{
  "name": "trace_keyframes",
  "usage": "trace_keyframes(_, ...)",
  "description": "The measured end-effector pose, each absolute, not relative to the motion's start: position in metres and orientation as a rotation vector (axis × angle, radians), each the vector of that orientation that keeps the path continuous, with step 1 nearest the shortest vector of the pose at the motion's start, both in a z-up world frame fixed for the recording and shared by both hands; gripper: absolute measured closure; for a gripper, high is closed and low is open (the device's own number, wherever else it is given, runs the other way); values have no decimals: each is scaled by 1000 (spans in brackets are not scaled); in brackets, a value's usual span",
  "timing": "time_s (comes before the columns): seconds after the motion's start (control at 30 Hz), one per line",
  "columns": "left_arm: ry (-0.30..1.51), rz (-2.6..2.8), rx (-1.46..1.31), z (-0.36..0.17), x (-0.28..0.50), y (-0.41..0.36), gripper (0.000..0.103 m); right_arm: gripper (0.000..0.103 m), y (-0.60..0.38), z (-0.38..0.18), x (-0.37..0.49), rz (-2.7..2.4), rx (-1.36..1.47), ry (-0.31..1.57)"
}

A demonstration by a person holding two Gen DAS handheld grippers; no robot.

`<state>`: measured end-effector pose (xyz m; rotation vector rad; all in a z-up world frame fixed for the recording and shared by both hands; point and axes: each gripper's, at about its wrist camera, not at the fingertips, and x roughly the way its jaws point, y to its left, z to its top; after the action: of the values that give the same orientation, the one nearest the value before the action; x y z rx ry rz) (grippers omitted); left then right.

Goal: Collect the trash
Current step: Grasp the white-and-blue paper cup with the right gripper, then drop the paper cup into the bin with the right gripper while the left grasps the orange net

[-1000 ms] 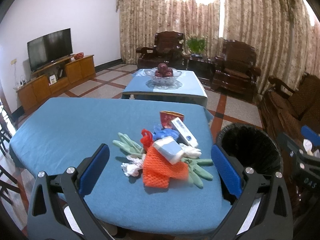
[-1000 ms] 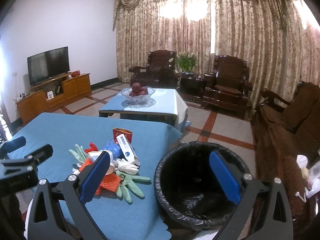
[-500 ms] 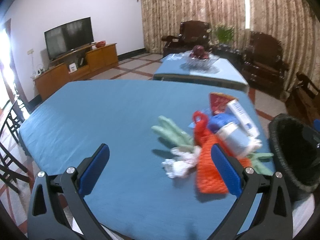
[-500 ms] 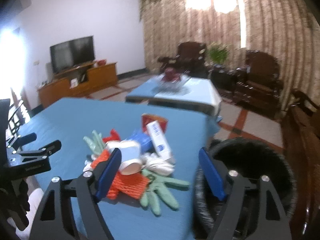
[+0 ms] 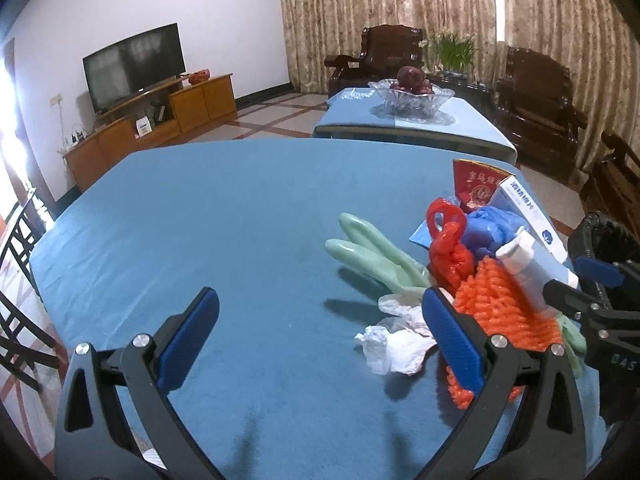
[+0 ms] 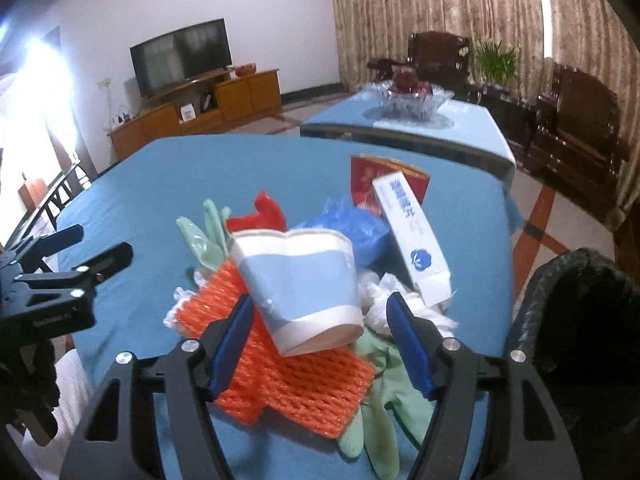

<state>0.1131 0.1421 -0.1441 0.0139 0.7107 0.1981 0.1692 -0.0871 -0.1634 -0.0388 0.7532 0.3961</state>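
A heap of trash lies on the blue table (image 5: 200, 220). It includes a crushed blue-and-white paper cup (image 6: 300, 280) on an orange foam net (image 6: 296, 384), green gloves (image 6: 380, 420), a white box (image 6: 412, 236), a red packet (image 6: 368, 184), blue plastic (image 6: 352, 224) and crumpled tissue (image 5: 396, 344). My right gripper (image 6: 320, 344) is closing around the cup's base, with gaps still on both sides of the cup. My left gripper (image 5: 320, 332) stands open over bare cloth, its right finger beside the tissue.
A black-lined waste bin (image 6: 576, 320) stands off the table's right edge. Behind is a second table with a glass fruit bowl (image 5: 412, 96), dark wooden armchairs, a TV cabinet at the left wall and black chairs at the near left.
Both grippers came down and forward toward the heap. The right one swung left from above the bin to the cup and narrowed its jaws. The left one stays wide open.
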Motion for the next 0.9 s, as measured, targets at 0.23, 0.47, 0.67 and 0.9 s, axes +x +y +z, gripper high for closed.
trace_keyframes(0.23, 719, 190, 10, -146, 118, 142, 5, 41, -84, -173, 176, 454, -21, 798)
trace_keyframes(0.47, 724, 166, 13, -146, 120, 132, 5, 45, -88, -157, 163, 481, -15, 756)
trace_keyframes(0.67, 730, 101, 9, -145, 119, 111, 5, 45, -125, -133, 142, 426, 23, 716)
trace_keyframes(0.9, 744, -29, 29, -155, 123, 57, 14, 45, -169, -114, 121, 328, 22, 687)
